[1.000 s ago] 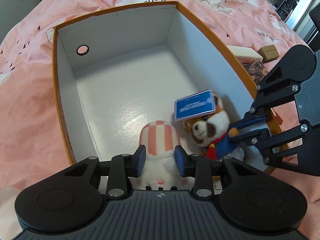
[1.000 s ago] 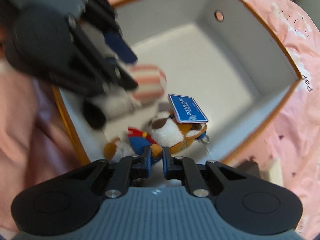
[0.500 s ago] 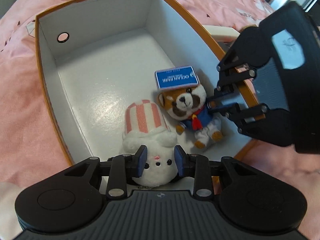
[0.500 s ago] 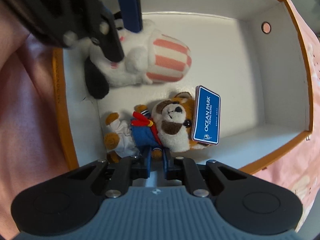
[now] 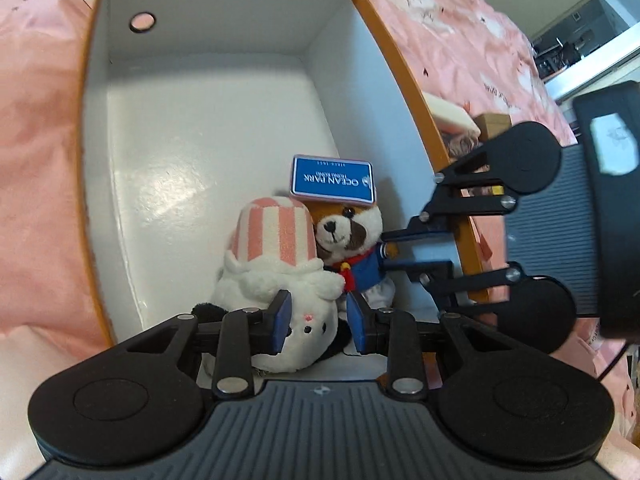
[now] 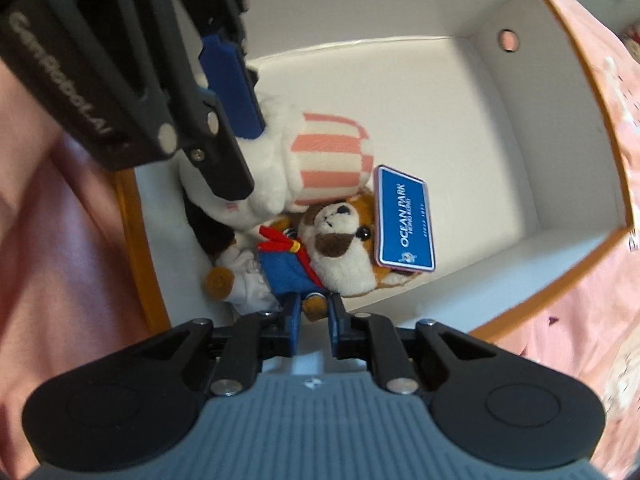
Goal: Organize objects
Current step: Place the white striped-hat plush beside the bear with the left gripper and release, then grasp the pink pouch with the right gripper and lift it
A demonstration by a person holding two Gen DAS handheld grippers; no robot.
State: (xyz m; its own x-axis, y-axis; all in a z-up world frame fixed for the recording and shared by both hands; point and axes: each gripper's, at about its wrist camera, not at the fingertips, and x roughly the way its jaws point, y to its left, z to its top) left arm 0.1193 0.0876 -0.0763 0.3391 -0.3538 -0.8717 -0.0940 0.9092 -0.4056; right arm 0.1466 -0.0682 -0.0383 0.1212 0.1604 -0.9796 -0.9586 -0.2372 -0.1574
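A white plush with a pink striped hat (image 5: 276, 280) (image 6: 320, 160) lies in the near corner of the orange-rimmed white box (image 5: 224, 128) (image 6: 520, 152). My left gripper (image 5: 318, 318) is shut on its white body. A brown and white plush in a blue sailor suit (image 5: 352, 248) (image 6: 320, 248), with a blue Ocean Park tag (image 5: 333, 179) (image 6: 406, 224), lies pressed against it by the box's right wall. My right gripper (image 6: 312, 320) is shut on this plush's arm; it also shows in the left wrist view (image 5: 404, 254).
The box sits on a pink patterned bedspread (image 5: 36, 120). Past the box's right wall lie a cream block (image 5: 452, 116) and a small brown box (image 5: 496, 124). The far part of the box floor holds nothing.
Both plushes have come down into the box's near corner and now press together. My grippers have moved closer to each other and lower.
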